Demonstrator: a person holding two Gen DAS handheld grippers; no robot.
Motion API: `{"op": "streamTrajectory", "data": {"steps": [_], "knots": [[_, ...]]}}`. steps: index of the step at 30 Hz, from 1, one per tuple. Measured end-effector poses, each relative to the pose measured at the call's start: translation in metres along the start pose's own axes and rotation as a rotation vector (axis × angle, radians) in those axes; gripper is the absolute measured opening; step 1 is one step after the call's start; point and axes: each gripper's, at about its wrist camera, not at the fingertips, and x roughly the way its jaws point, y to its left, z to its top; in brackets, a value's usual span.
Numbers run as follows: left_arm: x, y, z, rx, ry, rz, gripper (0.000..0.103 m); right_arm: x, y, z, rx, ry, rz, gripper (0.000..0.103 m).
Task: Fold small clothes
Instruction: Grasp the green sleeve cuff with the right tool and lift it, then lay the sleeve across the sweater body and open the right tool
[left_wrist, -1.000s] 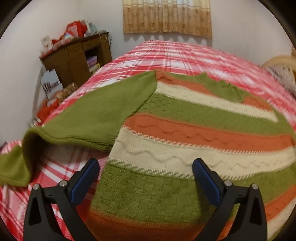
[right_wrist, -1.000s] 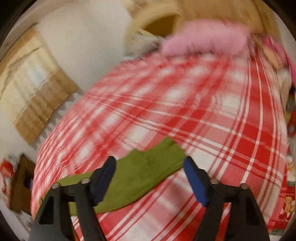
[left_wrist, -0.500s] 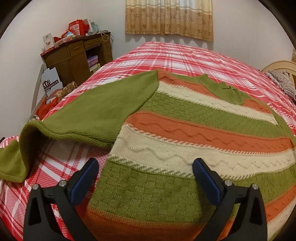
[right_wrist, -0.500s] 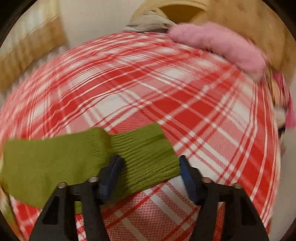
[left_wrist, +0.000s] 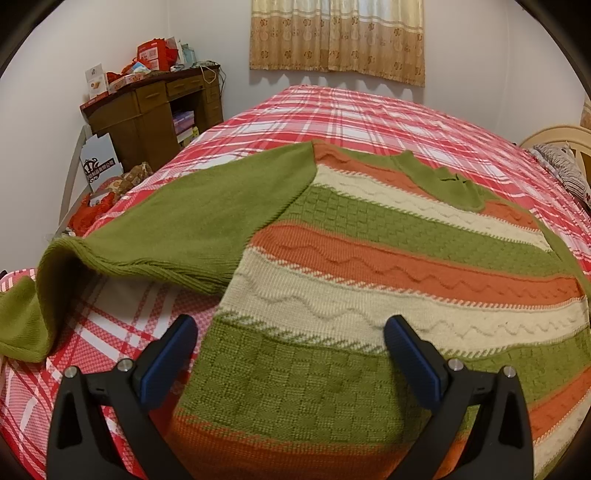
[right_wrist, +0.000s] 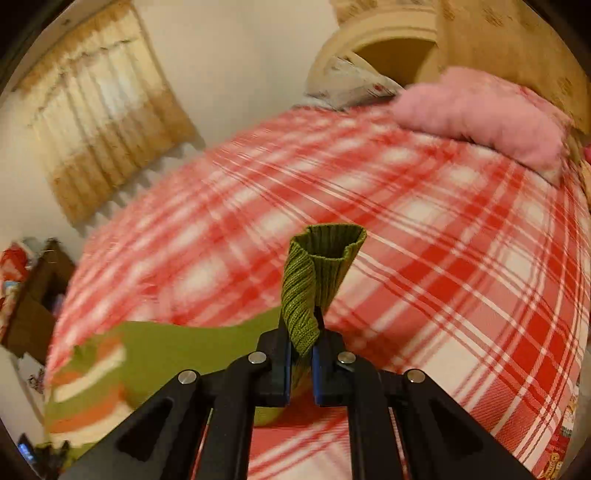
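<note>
green ribbed cuff (right_wrist: 317, 280) pinched in right gripper (right_wrist: 300, 354) (probably lifted); left gripper (left_wrist: 288, 354) gaping over sweater (left_wrist: 369, 266).

A: Sweater (left_wrist: 369, 258)?
B: Knit, green/orange/cream stripes, flat on bed, neck far side. One green sleeve (left_wrist: 192, 229) spread w/ end drooping off edge.
A: Other cuff (right_wrist: 317, 273)?
B: Ribbed, raised upright, mouth open.
</note>
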Motion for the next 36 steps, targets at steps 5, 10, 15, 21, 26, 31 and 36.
{"op": "streamTrajectory", "data": {"steps": [5, 10, 15, 21, 26, 31, 36], "knots": [[0.000, 0.001, 0.000, -0.003, -0.005, -0.006, 0.103, -0.016, 0.081, 0.000, -0.084, -0.011, 0.160, 0.007], [0.000, 0.002, -0.001, -0.009, -0.012, -0.018, 0.103, -0.006, 0.175, -0.020, -0.154, 0.036, 0.330, 0.007], [0.000, 0.004, -0.002, -0.013, -0.015, -0.028, 0.103, 0.018, 0.245, -0.050, -0.200, 0.093, 0.423, 0.006], [-0.006, 0.007, -0.005, -0.006, -0.010, -0.034, 0.103, 0.052, 0.299, -0.088, -0.203, 0.165, 0.491, 0.006], [-0.030, 0.032, -0.015, -0.065, -0.047, 0.016, 0.103, 0.066, 0.340, -0.124, -0.237, 0.223, 0.542, 0.006], [-0.045, 0.063, -0.031, -0.145, -0.097, 0.099, 0.103, 0.076, 0.375, -0.151, -0.258, 0.278, 0.597, 0.006], [-0.032, 0.072, -0.041, -0.217, -0.066, 0.072, 0.103, 0.084, 0.414, -0.180, -0.301, 0.332, 0.649, 0.006]]}}
